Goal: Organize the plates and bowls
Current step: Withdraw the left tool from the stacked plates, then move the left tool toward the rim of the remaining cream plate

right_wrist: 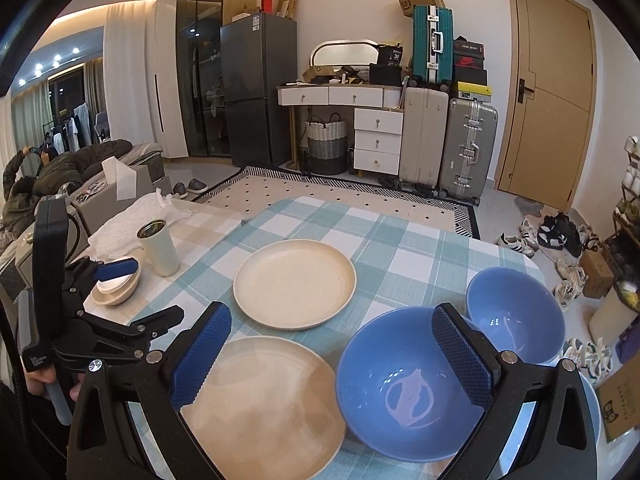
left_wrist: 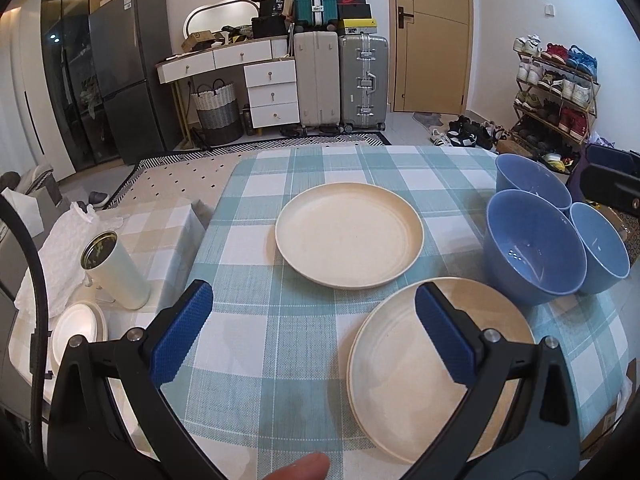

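Note:
Two cream plates lie on the teal checked tablecloth point(left_wrist: 256, 208): a far plate point(left_wrist: 349, 235) point(right_wrist: 294, 283) and a near plate point(left_wrist: 404, 368) point(right_wrist: 260, 396). Three blue bowls stand at the right: a near big bowl point(left_wrist: 534, 248) point(right_wrist: 408, 384), a far bowl point(left_wrist: 532, 182) point(right_wrist: 516, 316) and a third bowl point(left_wrist: 600, 252). My left gripper point(left_wrist: 316, 332) is open and empty, its right finger above the near plate. My right gripper point(right_wrist: 332, 356) is open and empty, hovering over the gap between near plate and big bowl. The left gripper also shows in the right wrist view point(right_wrist: 132, 292).
A white tumbler point(left_wrist: 116, 268) point(right_wrist: 158, 246), a small white dish stack point(left_wrist: 78, 328) point(right_wrist: 116, 286) and crumpled white plastic point(left_wrist: 68, 248) sit at the table's left. The table's right edge runs just past the bowls. Suitcases, drawers and a shoe rack stand beyond.

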